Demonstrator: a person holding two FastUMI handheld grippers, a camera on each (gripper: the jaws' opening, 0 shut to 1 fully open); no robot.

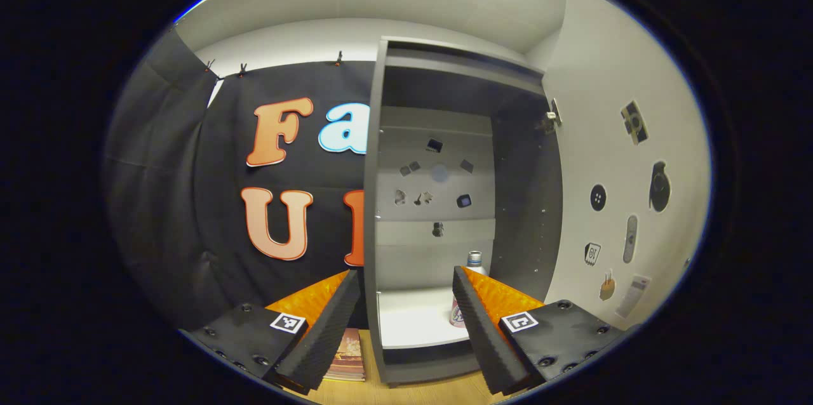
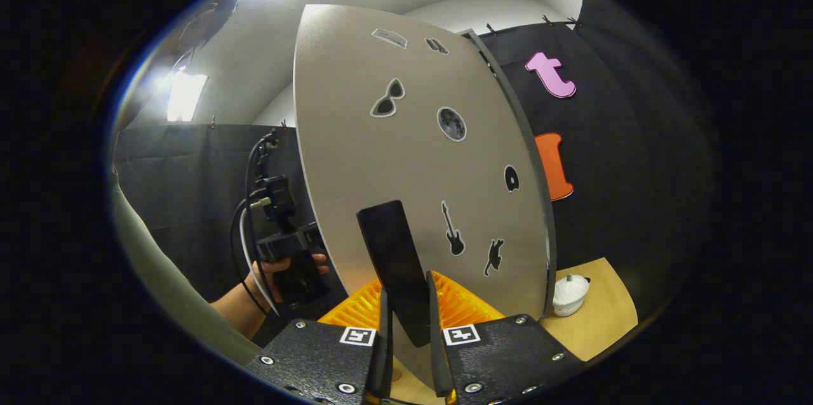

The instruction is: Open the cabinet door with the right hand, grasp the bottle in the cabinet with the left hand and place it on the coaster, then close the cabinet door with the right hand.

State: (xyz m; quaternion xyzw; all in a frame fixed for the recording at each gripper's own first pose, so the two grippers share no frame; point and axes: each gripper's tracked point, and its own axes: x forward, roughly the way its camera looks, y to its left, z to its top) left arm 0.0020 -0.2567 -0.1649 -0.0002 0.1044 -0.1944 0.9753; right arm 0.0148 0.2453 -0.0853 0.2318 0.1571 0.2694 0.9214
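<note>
**Door open, right clamped on handle, left empty**

Left gripper view: left gripper (image 1: 406, 310) spread wide, holding nothing, level and aimed into the open cabinet (image 1: 438, 214). Wooden table (image 1: 413, 392) below; a booklet (image 1: 346, 354) lies left of the cabinet base. Bottle (image 1: 473, 265) stands on the white bottom shelf (image 1: 413, 319), partly hidden by the right finger.

Right gripper view: right gripper (image 2: 406, 316) closed narrow on the black door handle (image 2: 397, 265), both fingers pressing it. Cabinet door (image 2: 413, 157) swung out. Person's hand (image 2: 279, 275) holds the other gripper left of the door. White lidded pot (image 2: 570, 294) on the table.
</note>
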